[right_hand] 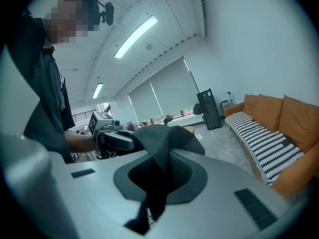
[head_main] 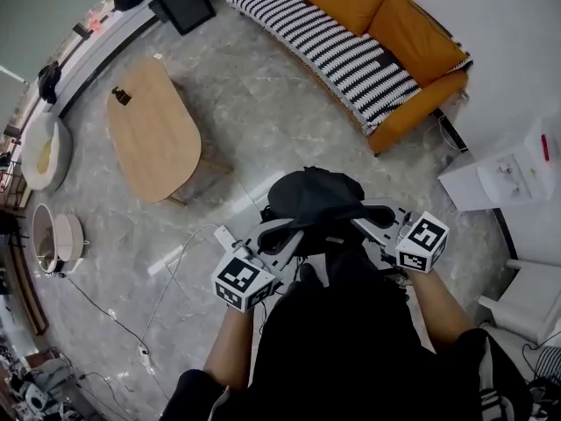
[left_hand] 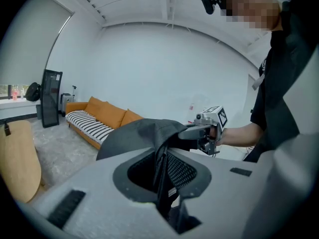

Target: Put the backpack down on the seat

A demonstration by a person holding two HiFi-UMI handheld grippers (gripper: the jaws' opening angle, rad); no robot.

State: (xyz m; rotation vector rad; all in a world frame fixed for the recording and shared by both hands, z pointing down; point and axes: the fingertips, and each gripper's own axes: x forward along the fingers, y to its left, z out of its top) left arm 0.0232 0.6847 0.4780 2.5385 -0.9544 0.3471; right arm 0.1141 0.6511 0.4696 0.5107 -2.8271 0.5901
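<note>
**Condition.** The backpack [head_main: 316,196] hangs in the air between both grippers, in front of the person and above the floor [head_main: 263,103]. The left gripper [head_main: 292,229] is clenched on a black strap [left_hand: 162,173] with mesh backing. The right gripper [right_hand: 154,193] is clenched on dark strap fabric in the same way. The sofa [head_main: 412,33], with a striped cover [head_main: 333,46] over its seat, stands well apart from the backpack. The put-down is judged not yet begun.

**Hazards.**

1. Slip. Each grip is on thin, soft webbing, not on the bag body. If the strap slides through the jaws, the bag drops to the floor short of the seat.
2. Uneven release. If one gripper opens before the other, the bag swings on the strap left in the grip and may land on the seat edge and roll off.
3. Snag. The webbing sits deep between the jaws and may cling when they open, which would drag the bag back off the cushion.
4. Route. A cable [head_main: 175,270] lies on the floor at the person's left, and the wooden counter [head_main: 153,130] stands beyond it. Either may cause a stumble.
</note>
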